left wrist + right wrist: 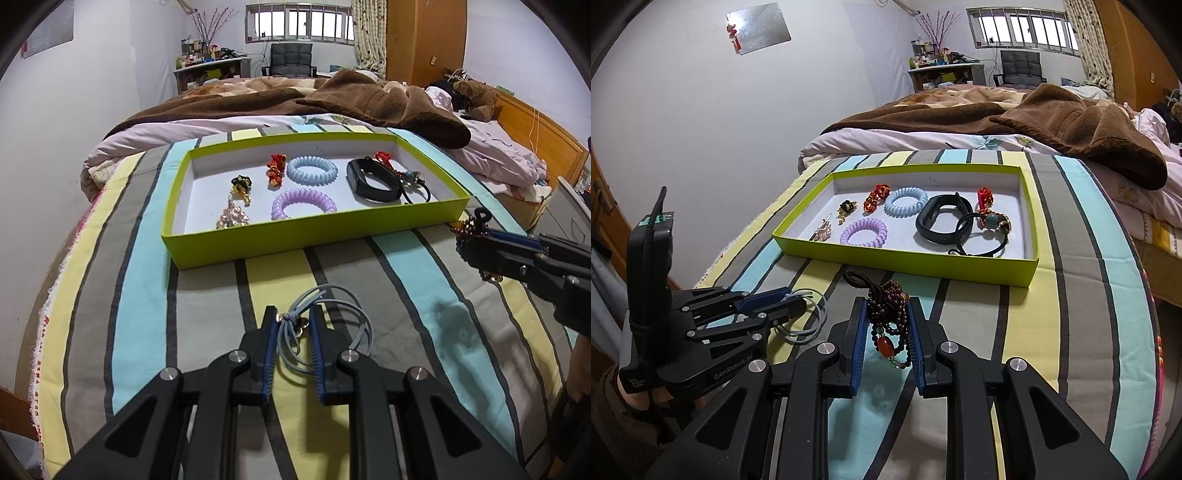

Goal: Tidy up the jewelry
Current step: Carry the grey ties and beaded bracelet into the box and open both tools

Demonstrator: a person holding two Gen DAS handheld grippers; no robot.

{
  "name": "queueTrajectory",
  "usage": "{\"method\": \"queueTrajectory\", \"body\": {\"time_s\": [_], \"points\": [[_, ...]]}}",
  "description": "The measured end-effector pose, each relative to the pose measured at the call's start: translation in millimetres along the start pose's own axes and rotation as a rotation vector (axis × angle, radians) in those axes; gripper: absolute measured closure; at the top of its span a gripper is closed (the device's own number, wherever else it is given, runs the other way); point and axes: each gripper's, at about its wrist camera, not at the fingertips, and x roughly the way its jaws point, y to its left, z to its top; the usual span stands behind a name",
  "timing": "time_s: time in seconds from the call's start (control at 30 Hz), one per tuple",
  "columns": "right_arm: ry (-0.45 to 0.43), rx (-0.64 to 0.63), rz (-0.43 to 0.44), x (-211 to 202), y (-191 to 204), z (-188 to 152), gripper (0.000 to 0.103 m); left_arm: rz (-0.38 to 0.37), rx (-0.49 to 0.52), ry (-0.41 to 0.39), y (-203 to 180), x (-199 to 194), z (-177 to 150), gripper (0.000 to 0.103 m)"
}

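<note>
A lime-green tray (295,242) (905,260) lies on the striped bedspread and holds several pieces: blue and purple coil bands, a black wristband (373,181), red and gold trinkets. My left gripper (293,317) is low over the bedspread in front of the tray, its pads closed around the knot of a light blue cord necklace (332,325); it also shows in the right wrist view (798,306). My right gripper (886,306) is shut on a dark red bead bracelet (890,325) and holds it just before the tray's front wall; it also shows in the left wrist view (467,240).
A brown blanket (332,96) and pink quilt lie bunched beyond the tray. A teddy bear (476,96) sits by the wooden headboard at right. A white wall runs along the bed's left edge. A desk and chair stand at the far end.
</note>
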Motion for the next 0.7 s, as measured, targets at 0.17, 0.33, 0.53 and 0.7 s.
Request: {"method": "queueTrajectory", "body": {"time_s": [0.17,0.33,0.53,0.7], "points": [[-0.007,0.0,-0.006,-3,0,1,0.081,-0.007,-0.013,-0.021,3,-6,1,0.085],[-0.014,-0.001,-0.007,-7,2,2,0.081,-0.01,-0.029,-0.038,6,-14,3,0.085],[-0.032,0.002,-0.01,-15,2,6,0.081,-0.03,-0.039,-0.079,7,-28,11,0.085],[-0.055,0.003,-0.016,-24,2,11,0.081,-0.045,-0.044,-0.109,8,-38,20,0.085]]}}
